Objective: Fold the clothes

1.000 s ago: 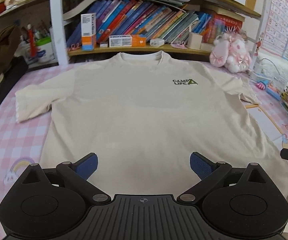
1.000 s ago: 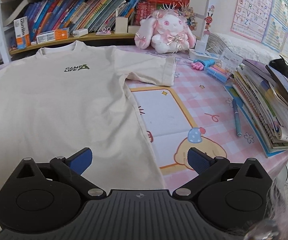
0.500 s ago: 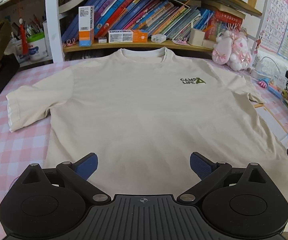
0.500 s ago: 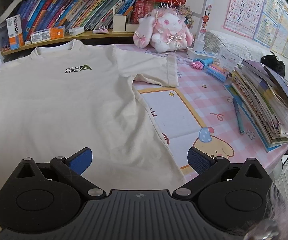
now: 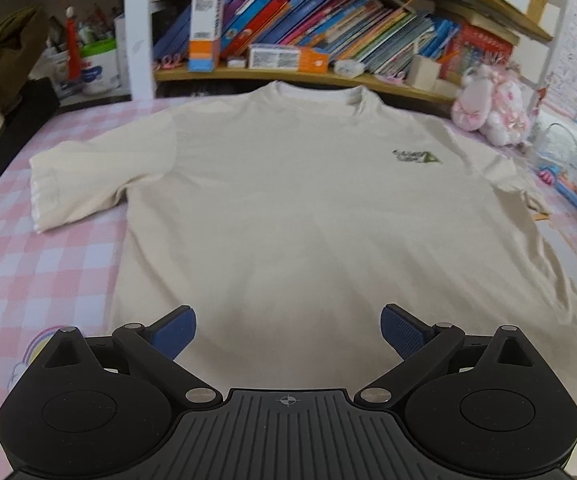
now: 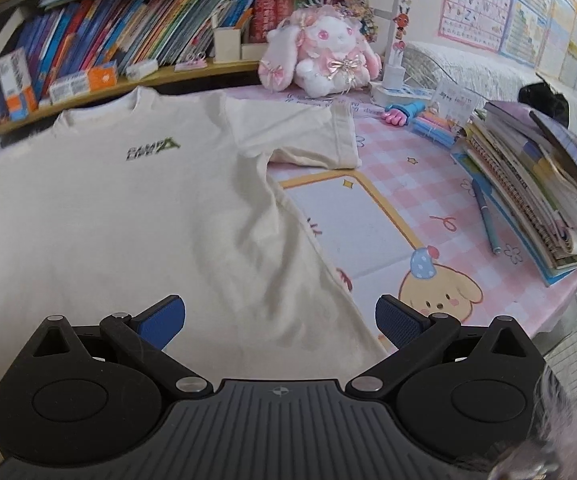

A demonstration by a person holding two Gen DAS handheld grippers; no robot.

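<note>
T-shirt [image 5: 288, 208], cream with a small green chest logo [image 5: 416, 156], lies face up and spread flat on the pink checked tablecloth [image 5: 40, 276], its collar toward the bookshelf [image 5: 296, 76] and its hem toward the camera. On the left, one sleeve [image 5: 76, 184] rests flat on the cloth, and here the left gripper [image 5: 288, 330] hangs low over the lower body of the shirt with its blue pads spread wide apart, holding nothing. If it closes where it is, it will likely bunch mid-panel fabric instead of an edge, and the fold would come out crooked; it is pointed straight up the shirt toward the collar, level and centred between the side seams. Further right, the right gripper [image 6: 280, 320] hovers over the shirt's right hem corner, jaws equally apart and empty, angled slightly toward the shirt's side edge. The right sleeve [image 6: 308, 140] lies out past it, with a plush rabbit [image 6: 324, 60] near the cuff, and a pen [image 6: 486, 216] and a stack of notebooks [image 6: 536, 196] crowd the far right of the table. A wide sweep of cloth on this side could drag the pen or knock the stack, and lifting only one layer at the hem would let the back sag.
</note>
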